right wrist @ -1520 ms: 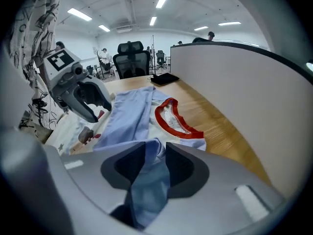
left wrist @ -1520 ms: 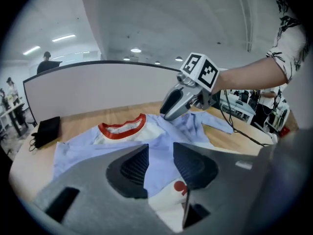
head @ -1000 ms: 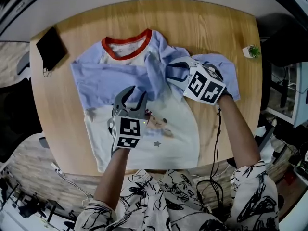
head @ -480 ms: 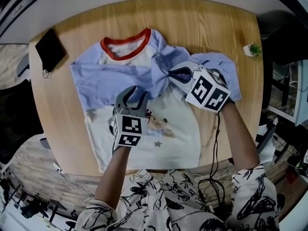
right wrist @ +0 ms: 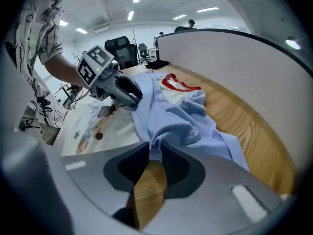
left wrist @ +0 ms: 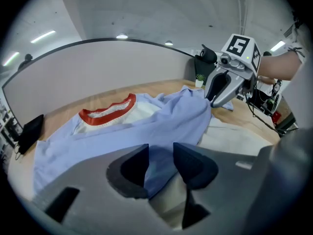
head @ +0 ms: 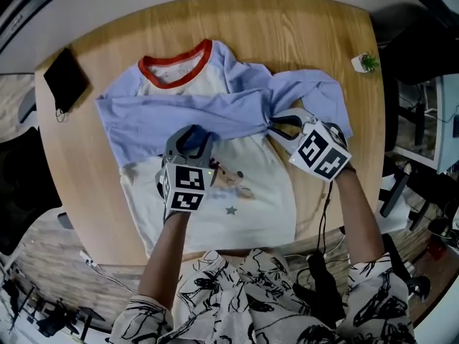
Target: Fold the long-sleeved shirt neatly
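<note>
- The right tool (right wrist: 152,148) is clenched on a gather of the blue sleeve (right wrist: 171,114). Its jaws have just eased a little wider, yet the cloth is pinched between them and bunches at the tips.
- The left tool (left wrist: 160,153) is released. Its jaws stand apart with their tips down on the shirt, and blue cloth lies in the gap, apparently unsqueezed.
- The long-sleeved shirt (head: 237,206) lies face up on the round wooden table (head: 308,41), its red collar (head: 176,67) on the far side. Blue sleeve cloth is drawn across the chest, and some is rumpled at the person's right.
- It looks light, thin and limp. It will likely sag, crease and drag the layers beneath it, but it is not fragile.
- The best hold is probably at a cuff or seam edge, pinching a single layer while the other tool pins the body.
</note>
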`<state>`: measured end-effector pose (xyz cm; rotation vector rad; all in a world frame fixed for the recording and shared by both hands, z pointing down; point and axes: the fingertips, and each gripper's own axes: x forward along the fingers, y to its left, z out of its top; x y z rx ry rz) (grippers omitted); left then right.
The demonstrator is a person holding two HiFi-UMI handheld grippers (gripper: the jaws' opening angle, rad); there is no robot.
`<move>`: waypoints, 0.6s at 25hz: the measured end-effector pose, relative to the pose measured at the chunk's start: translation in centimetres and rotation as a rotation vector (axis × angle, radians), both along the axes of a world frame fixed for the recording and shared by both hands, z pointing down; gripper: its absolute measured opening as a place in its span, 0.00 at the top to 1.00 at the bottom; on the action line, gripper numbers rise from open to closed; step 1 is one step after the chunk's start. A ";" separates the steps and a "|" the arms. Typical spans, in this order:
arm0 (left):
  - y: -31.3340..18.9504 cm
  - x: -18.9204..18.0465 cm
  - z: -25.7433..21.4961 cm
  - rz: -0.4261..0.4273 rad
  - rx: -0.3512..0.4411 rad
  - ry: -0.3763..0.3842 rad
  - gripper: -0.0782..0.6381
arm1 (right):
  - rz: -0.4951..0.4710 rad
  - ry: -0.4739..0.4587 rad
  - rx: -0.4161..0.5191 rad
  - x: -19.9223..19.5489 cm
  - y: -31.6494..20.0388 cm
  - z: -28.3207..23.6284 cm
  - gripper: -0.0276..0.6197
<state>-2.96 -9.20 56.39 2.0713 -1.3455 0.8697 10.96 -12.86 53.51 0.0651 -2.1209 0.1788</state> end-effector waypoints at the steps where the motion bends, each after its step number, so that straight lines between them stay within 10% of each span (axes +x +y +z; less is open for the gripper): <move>1: 0.0 0.0 -0.1 0.006 0.003 0.005 0.66 | 0.014 -0.003 0.005 0.2 0.2 -0.1 0.78; 15: 1.0 11.1 -8.2 0.154 0.174 0.121 0.57 | 0.437 -0.059 0.137 14.6 -1.4 -2.9 0.57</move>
